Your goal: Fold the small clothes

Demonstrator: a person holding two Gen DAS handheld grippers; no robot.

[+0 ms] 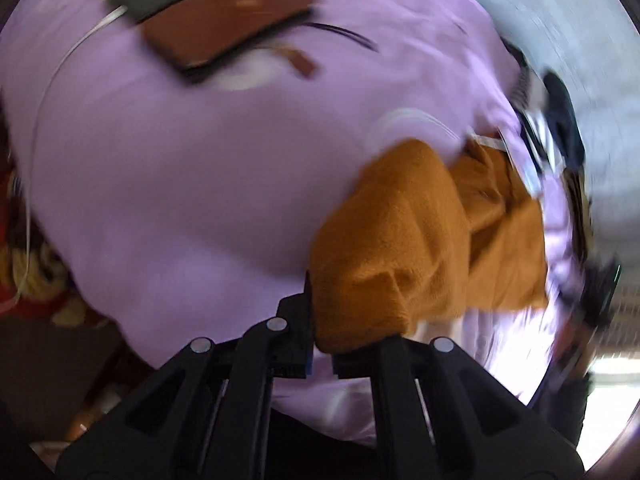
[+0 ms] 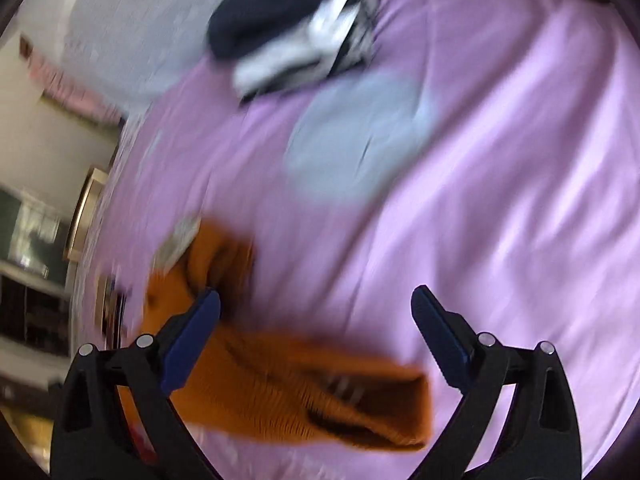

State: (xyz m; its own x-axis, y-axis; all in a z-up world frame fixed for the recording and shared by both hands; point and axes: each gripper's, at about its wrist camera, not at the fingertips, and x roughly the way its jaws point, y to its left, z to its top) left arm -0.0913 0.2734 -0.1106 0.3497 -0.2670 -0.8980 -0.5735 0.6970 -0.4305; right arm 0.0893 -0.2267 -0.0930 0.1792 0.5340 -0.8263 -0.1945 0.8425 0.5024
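Note:
An orange fleece garment (image 1: 420,240) lies bunched on the lilac bed sheet (image 1: 180,180). My left gripper (image 1: 322,354) is shut on a near corner of it, and the cloth rises from the jaws toward the right. In the right wrist view the same orange garment (image 2: 288,392) stretches across the bottom, blurred by motion. My right gripper (image 2: 316,300) stands wide open above it, with its left finger (image 2: 192,340) over the cloth and nothing between the pads.
A brown book or case (image 1: 228,20) lies on the sheet at the far end. A pile of dark blue and white clothes (image 2: 296,28) and a pale blue-grey garment (image 2: 360,136) rest further up the bed. The bed's edge and room furniture (image 2: 32,240) show at left.

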